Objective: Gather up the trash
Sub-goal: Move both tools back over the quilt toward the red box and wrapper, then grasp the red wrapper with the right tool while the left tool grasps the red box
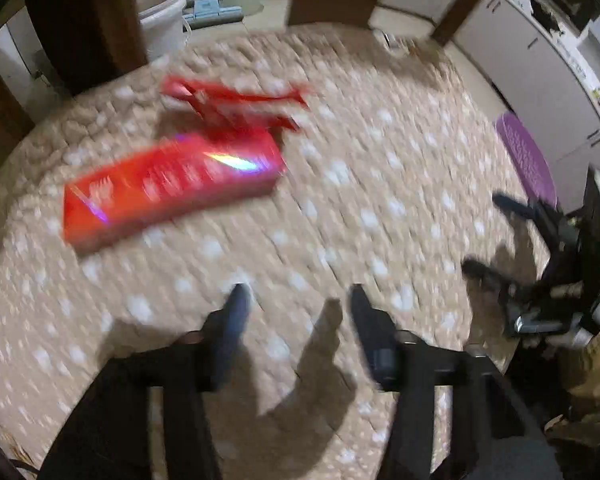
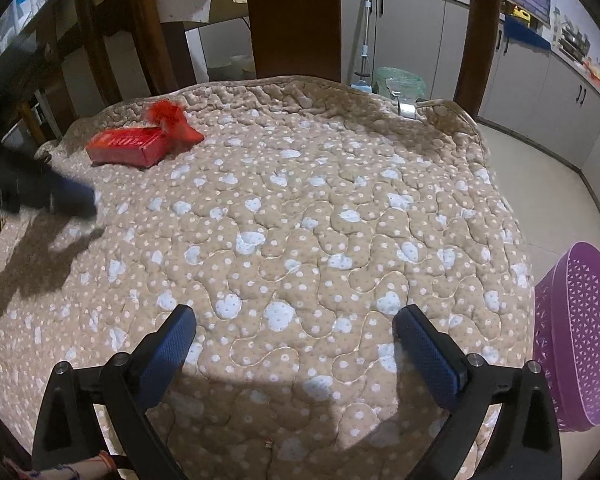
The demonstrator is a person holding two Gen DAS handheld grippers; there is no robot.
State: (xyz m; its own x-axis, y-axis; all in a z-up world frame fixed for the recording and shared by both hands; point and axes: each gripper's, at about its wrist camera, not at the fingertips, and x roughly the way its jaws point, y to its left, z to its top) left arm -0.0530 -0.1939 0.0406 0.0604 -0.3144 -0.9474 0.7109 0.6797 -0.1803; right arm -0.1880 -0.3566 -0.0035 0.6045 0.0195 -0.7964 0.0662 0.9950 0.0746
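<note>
Hovering over the quilted table cover (image 2: pixel 300 216), the right gripper (image 2: pixel 296 320) gapes wide and empty, purple basket (image 2: pixel 580 336) just to its right. The left gripper (image 1: pixel 296 296), half-spread, grips nothing; red box (image 1: pixel 172 188) and crumpled red wrapper (image 1: pixel 236 100) lie ahead-left of it.

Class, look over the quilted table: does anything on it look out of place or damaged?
Yes. A red box lies near the far left edge of the quilt, with a crumpled, torn-looking red wrapper against it. They are the only litter on the cloth.
</note>
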